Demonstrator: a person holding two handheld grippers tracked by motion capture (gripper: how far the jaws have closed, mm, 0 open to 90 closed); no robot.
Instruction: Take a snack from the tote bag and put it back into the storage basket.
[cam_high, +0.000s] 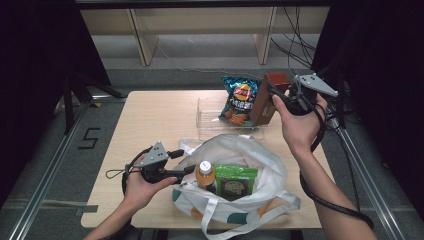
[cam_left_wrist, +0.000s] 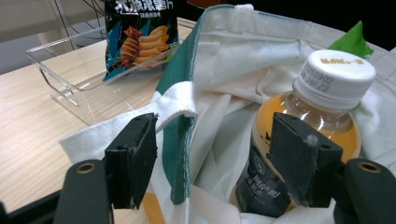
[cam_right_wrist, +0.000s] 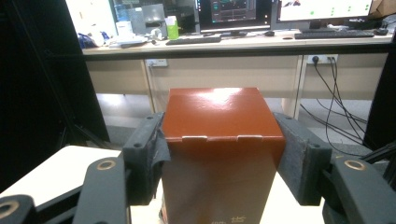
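Observation:
A white tote bag (cam_high: 260, 155) with green trim lies open at the table's near edge. In it stand an orange drink bottle (cam_high: 204, 172) with a white cap and a green packet (cam_high: 235, 181). My left gripper (cam_high: 186, 163) is at the bag's left rim, open. In the left gripper view its jaws straddle the rim (cam_left_wrist: 180, 107), with the bottle (cam_left_wrist: 327, 93) just behind the right jaw. My right gripper (cam_high: 278, 95) is raised over the far right of the table, shut on a brown carton (cam_high: 264, 102). In the right gripper view both pads press the carton's (cam_right_wrist: 219, 140) sides.
A clear plastic tray (cam_high: 210, 117) stands behind the bag, with a blue bag of crisps (cam_high: 241, 97) leaning in it. The wooden table (cam_high: 150, 120) is bare on its left half. Cables hang at the far right, and dark stands flank the table.

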